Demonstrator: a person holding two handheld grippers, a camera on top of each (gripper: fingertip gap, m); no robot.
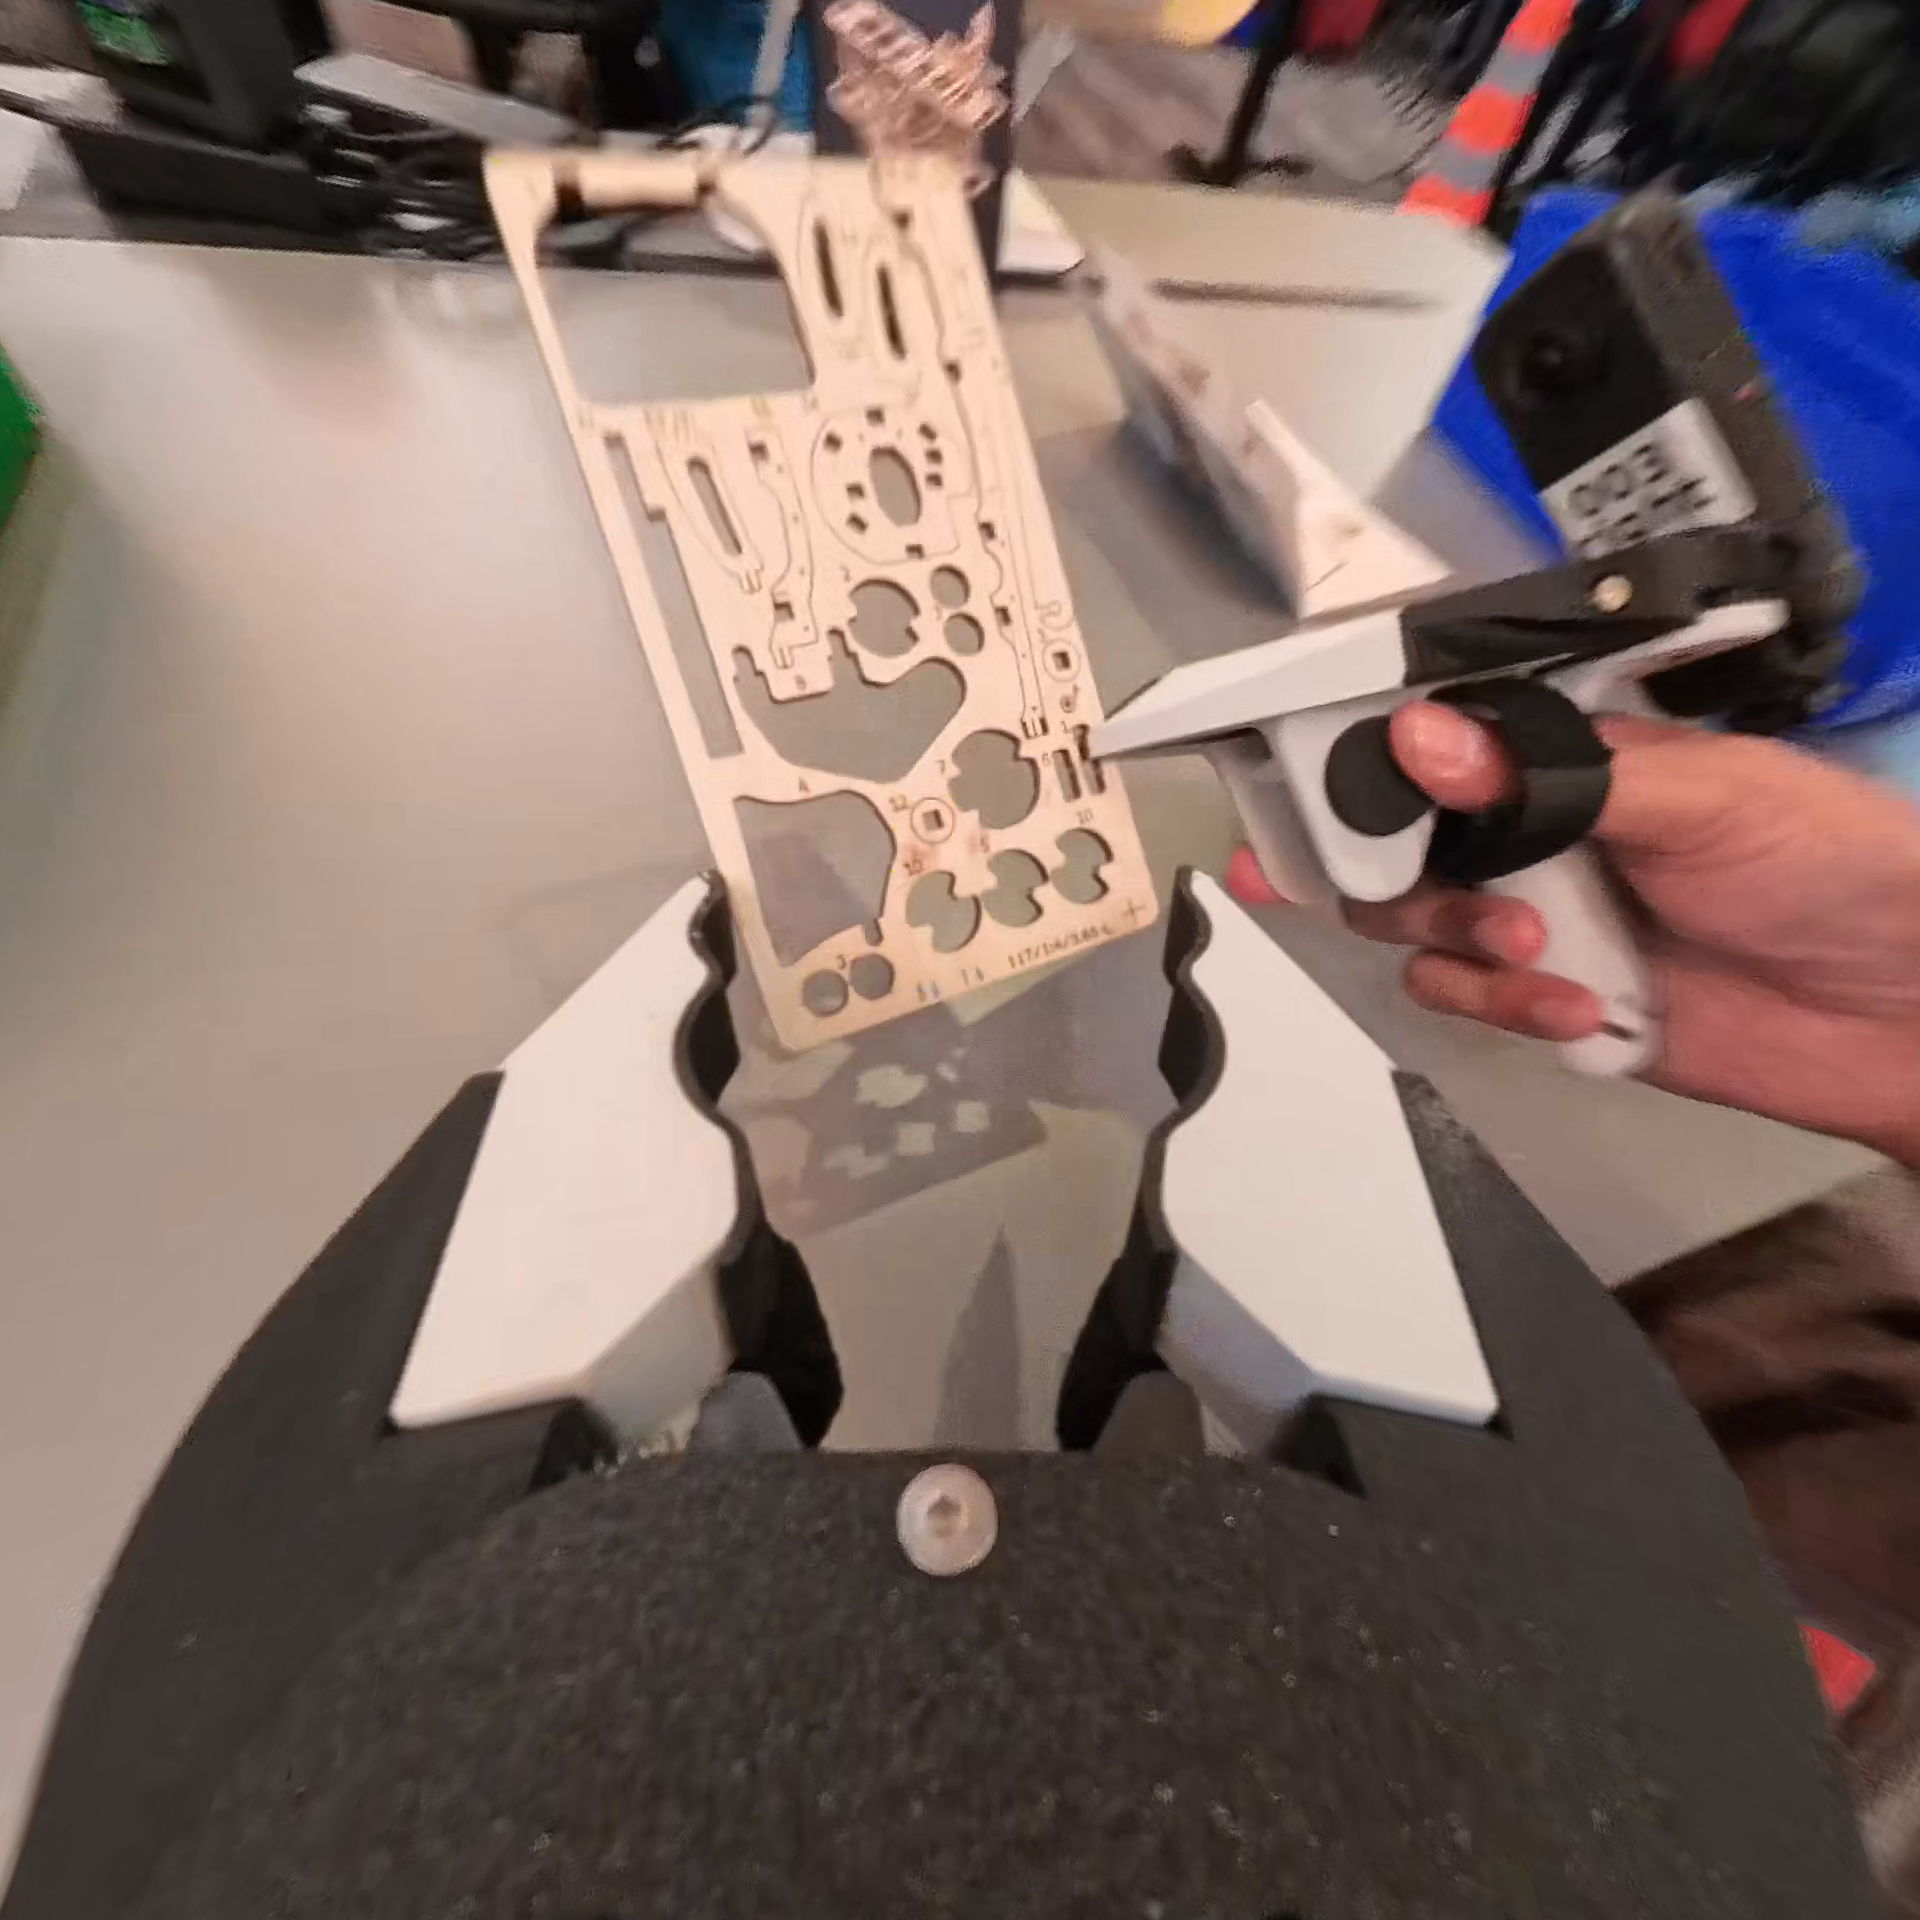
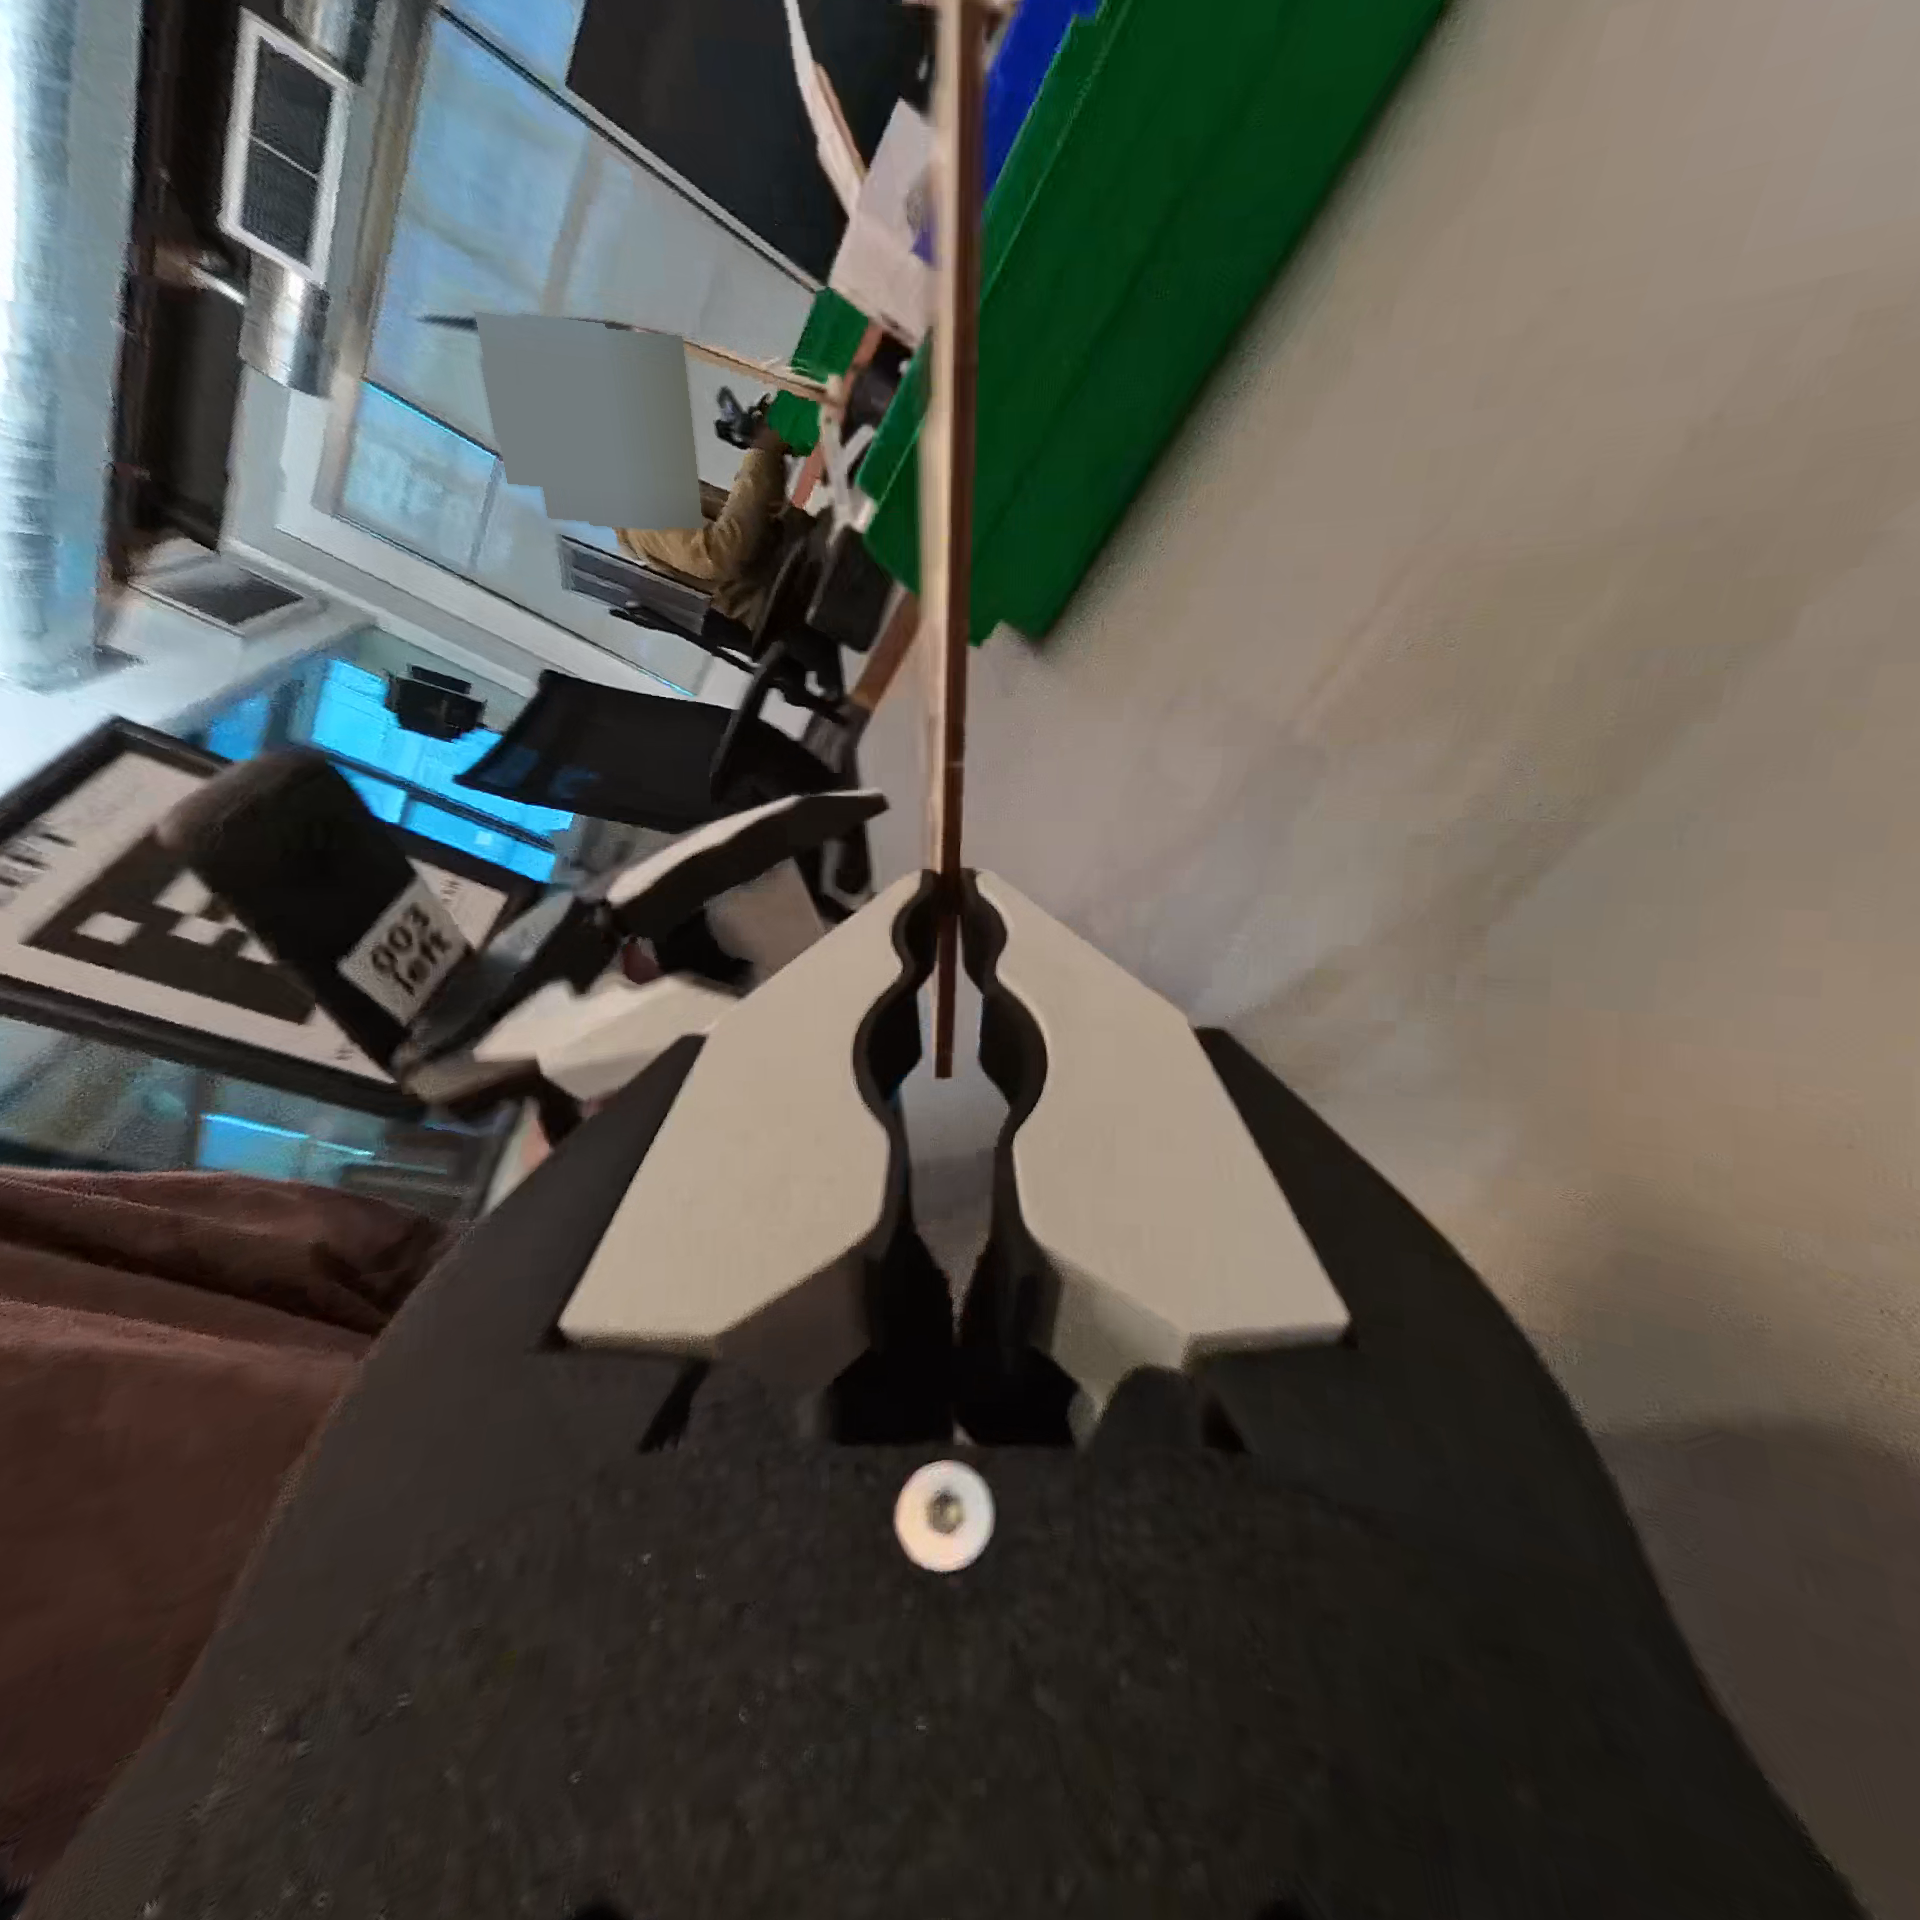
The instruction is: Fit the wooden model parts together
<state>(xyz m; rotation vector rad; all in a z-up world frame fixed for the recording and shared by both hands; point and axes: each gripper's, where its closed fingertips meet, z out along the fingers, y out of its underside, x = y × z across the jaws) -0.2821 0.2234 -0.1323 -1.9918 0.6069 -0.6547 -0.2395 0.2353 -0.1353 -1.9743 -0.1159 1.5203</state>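
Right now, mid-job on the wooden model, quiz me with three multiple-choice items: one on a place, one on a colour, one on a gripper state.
1. Where is the wooden parts sheet?
A. Flat on the table
B. Held up above the grey table, gripped at its right edge
C. Inside the bin

2. What colour is the bin past the sheet in the right wrist view?
A. Green
B. Yellow
C. White

3. How is the left gripper?
A. Shut on the sheet
B. Shut on nothing
C. Open

Answers:
1 B: the right gripper pinches the sheet's edge, and the sheet's shadow falls on the table below.
2 A: green panels lie beside the edge-on sheet.
3 C: its fingers stand wide apart, with the sheet's lower end between them.
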